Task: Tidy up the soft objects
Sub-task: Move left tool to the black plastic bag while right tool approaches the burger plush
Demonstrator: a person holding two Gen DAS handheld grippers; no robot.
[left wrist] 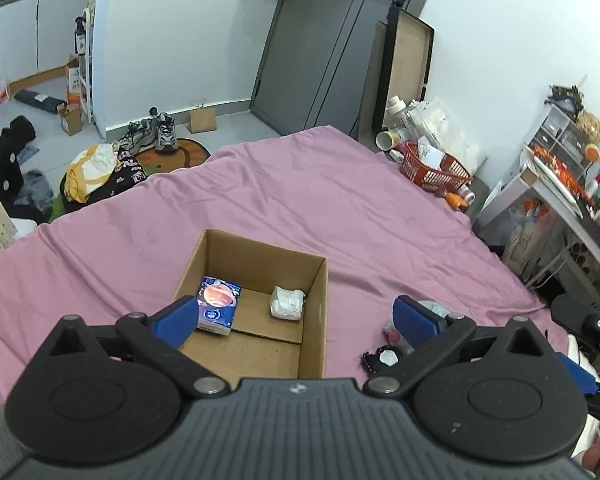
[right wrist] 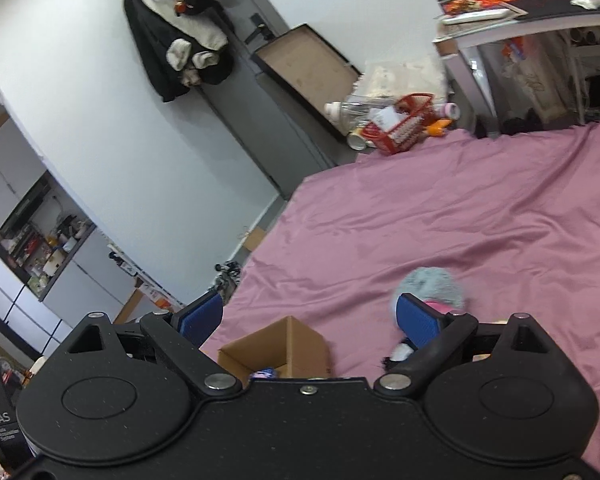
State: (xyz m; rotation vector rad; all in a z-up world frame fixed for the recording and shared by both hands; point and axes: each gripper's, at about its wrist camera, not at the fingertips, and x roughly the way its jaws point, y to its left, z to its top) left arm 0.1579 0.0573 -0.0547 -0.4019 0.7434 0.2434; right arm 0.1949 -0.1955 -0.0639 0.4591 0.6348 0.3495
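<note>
Cardboard box (left wrist: 256, 312) sits open on the pink bedsheet (left wrist: 300, 208), toward its near edge. Inside it we see a planet-printed tissue pack (left wrist: 217, 306) against the left wall and a white wrapped bundle (left wrist: 287, 302) near the far right corner. Our left gripper (left wrist: 296, 316) hovers over the box, jaws spread wide and empty. Our right gripper (right wrist: 310, 320) is likewise released, holding nothing. A fluffy grey-and-pink toy (right wrist: 430, 288) lies on the sheet to the right of the box, beside a small black-and-white item (left wrist: 382, 358).
</note>
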